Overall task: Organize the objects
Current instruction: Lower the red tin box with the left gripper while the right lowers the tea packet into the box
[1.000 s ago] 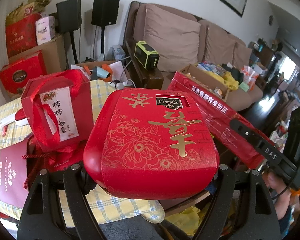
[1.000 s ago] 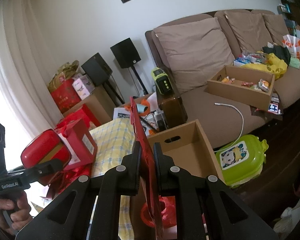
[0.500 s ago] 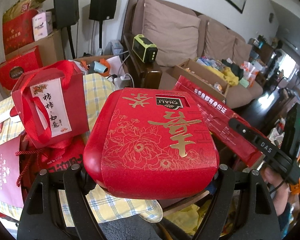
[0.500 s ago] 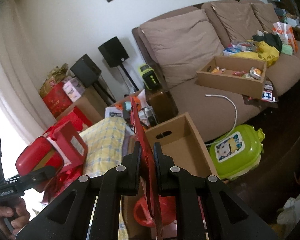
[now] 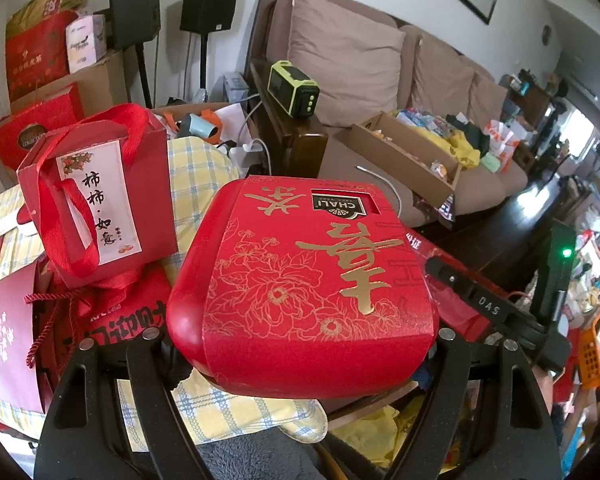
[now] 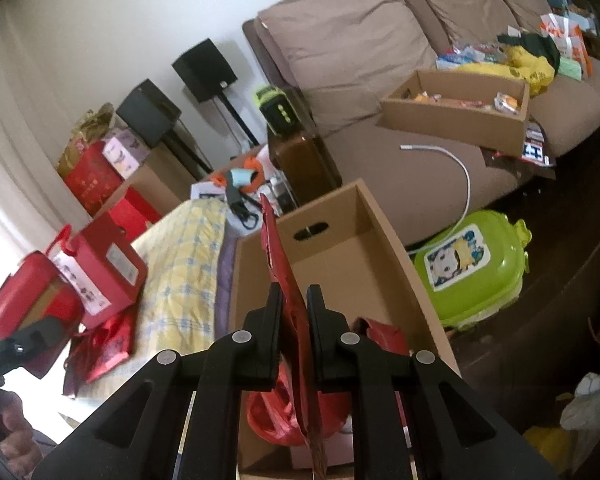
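My left gripper is shut on a rounded red tea box with gold flowers and characters, held up in front of the camera. The box also shows at the far left of the right wrist view. My right gripper is shut on a flat red packet, held edge-on over an open cardboard box that holds a red bag. The packet also shows in the left wrist view, behind the tea box.
A red gift bag stands on a yellow checked cloth with other red packages. A brown sofa carries a cardboard tray. A green case lies on the dark floor. Speakers stand behind.
Both grippers have shifted with their loads. The right gripper has moved forward and lower over the open cardboard box, which now looks nearer. In the left view the gift bag sits closer.
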A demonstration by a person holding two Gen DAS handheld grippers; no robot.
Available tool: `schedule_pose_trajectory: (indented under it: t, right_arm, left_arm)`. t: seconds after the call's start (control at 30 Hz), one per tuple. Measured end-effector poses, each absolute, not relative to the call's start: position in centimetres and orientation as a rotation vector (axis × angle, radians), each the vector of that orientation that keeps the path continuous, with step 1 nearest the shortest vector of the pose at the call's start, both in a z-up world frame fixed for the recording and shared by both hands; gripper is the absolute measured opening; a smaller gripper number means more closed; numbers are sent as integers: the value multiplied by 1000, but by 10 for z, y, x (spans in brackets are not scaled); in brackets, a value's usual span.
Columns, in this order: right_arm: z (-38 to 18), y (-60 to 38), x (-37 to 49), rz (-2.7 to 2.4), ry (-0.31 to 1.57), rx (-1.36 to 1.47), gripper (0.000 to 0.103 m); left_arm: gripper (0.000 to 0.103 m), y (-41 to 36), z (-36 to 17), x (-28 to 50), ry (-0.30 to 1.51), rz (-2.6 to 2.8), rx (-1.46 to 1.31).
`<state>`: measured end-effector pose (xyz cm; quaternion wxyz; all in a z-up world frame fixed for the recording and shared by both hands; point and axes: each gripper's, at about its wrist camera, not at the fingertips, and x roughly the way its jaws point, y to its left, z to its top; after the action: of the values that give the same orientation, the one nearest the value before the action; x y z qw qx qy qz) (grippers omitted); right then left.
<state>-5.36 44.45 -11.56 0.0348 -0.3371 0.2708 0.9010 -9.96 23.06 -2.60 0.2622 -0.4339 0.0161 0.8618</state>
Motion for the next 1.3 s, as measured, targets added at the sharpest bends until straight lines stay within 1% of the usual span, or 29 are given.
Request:
schedule_pose_trajectory:
  t: [0.43,0.93,1.3]
  right_arm:
    - [-136,447,-63,2720,852,-1105,11]
    - [-144,447,-70,2703,829,-1154,12]
    - [-145,450,-69,2692,806,-1145,12]
  left_arm:
    - [79,230,-31,-102,40,2323,-1190]
    - [79,233,-41,-103,29,2305,-1213]
    - [79,257,-36,-99,64,2281,-1190]
